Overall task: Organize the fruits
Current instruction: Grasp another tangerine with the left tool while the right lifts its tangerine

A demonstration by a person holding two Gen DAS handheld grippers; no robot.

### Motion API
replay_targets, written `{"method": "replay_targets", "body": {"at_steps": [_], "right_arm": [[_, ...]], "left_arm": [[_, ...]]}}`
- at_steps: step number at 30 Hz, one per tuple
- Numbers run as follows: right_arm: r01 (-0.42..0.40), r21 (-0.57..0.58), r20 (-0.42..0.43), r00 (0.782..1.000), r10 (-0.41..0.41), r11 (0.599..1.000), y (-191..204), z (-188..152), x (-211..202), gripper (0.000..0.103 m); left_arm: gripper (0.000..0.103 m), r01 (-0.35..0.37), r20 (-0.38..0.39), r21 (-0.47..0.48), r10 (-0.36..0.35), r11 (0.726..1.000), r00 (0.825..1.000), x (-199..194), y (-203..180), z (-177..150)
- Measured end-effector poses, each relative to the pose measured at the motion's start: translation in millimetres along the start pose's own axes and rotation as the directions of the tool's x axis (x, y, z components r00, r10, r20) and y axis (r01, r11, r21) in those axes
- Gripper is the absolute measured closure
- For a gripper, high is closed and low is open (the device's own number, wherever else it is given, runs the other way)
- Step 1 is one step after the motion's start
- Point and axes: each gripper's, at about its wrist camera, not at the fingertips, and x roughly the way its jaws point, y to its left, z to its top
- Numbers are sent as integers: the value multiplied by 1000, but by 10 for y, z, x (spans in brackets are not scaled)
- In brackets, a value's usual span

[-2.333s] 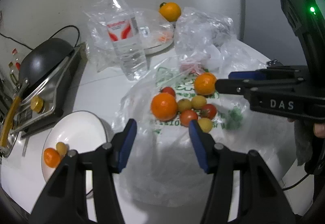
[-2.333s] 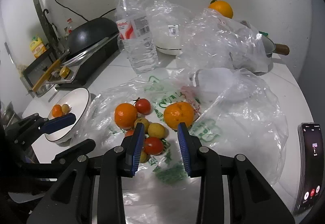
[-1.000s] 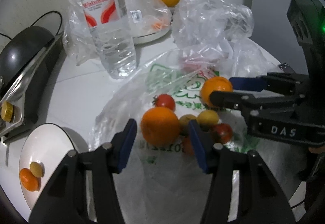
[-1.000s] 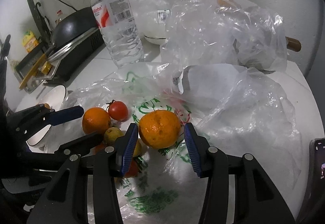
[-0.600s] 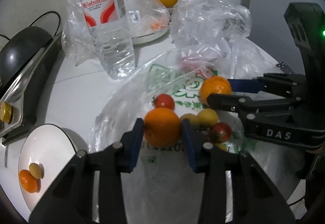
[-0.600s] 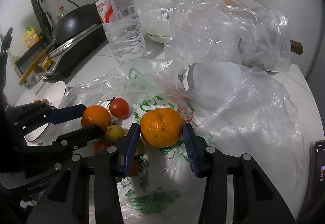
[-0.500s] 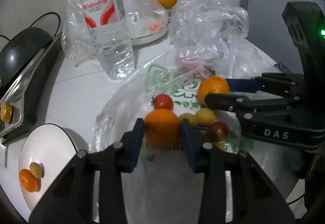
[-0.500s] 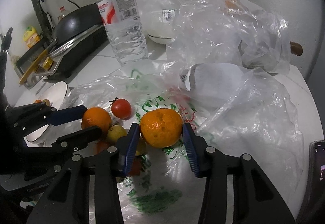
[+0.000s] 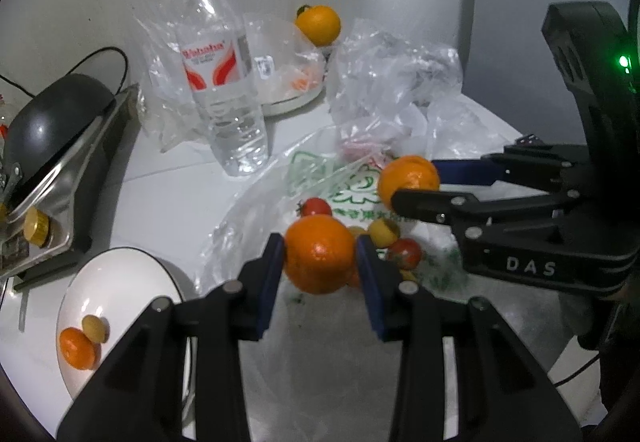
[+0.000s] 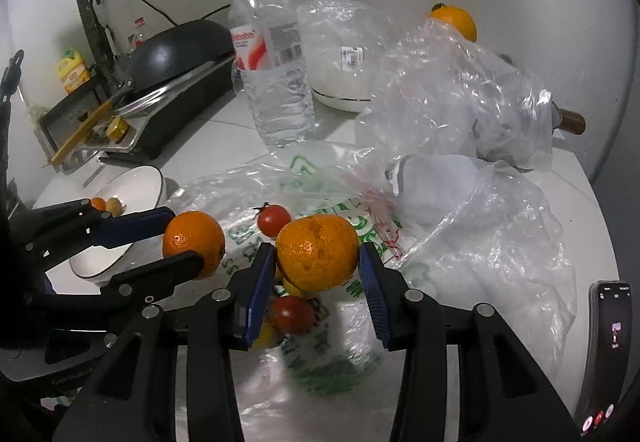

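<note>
Two oranges are held up over a printed plastic bag (image 9: 320,169) where small red tomatoes (image 9: 316,206) and yellow fruits (image 9: 383,232) lie. My left gripper (image 9: 320,256) is shut on one orange (image 9: 320,262), blue pads against both its sides. My right gripper (image 10: 318,266) is shut on the other orange (image 10: 318,250). Each view also shows the other gripper with its fruit: the right gripper's orange (image 9: 408,177) and the left gripper's orange (image 10: 194,240). A white bowl (image 9: 116,278) at lower left holds a small orange (image 9: 78,348) and a yellow fruit (image 9: 95,328).
A water bottle (image 9: 222,81) stands behind the bag, with crumpled clear bags (image 10: 460,89) and a covered white dish (image 10: 340,97) beyond. Another orange (image 9: 319,23) sits at the back. A black pan on a stove (image 9: 48,129) is at the left, a phone (image 10: 604,354) at the right edge.
Both grippers closed on their oranges and lifted them off the bag, drawing back a little. The tomatoes and yellow fruits stayed on the bag.
</note>
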Motion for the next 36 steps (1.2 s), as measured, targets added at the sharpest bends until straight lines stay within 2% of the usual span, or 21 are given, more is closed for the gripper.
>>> {"method": "replay_targets", "body": {"at_steps": [5,6,7,10,13,19,23,26,29,36], "right_arm": [[5,-6,19,1000,-5,1000,80,-8,-138,58],[7,-9,23,1000,-7,1000,103,-9,-166,58],[8,-11,25,1000,-8,1000,117,-13,-194,58],[11,-18,31,999,-10,1000,183,-12,-253,58],[9,-18,27,1000,-8,1000,214,-33,-254,58],[2,17,11,1000,-2,1000,150,-170,-252,58],[-4,30,-6,1000,4,1000,97,-227,-198,58],[-11,27,-1,1000,11,1000,81,-225,-196,58],[-15,31,9,1000,15,999,57,-216,-214,58],[-13,47,17,1000,12,999,-54,-215,-214,58]], "left_arm": [[65,-1,29,-2,1,1000,1000,-165,20,-31],[68,0,33,-2,0,1000,999,-188,21,-36],[77,1,37,-2,0,1000,999,-217,19,-44],[77,-7,59,-1,7,1000,998,-301,25,-54],[77,-4,48,-3,4,1000,999,-194,11,-74],[77,1,-24,-3,-1,1000,1000,2,23,-258],[71,-6,-47,-17,5,1000,999,2,59,-309],[67,-15,-42,6,15,1000,999,12,39,-284],[50,-11,-52,25,12,1000,999,81,6,-247],[49,5,-96,51,0,999,995,299,-56,-213]]}}
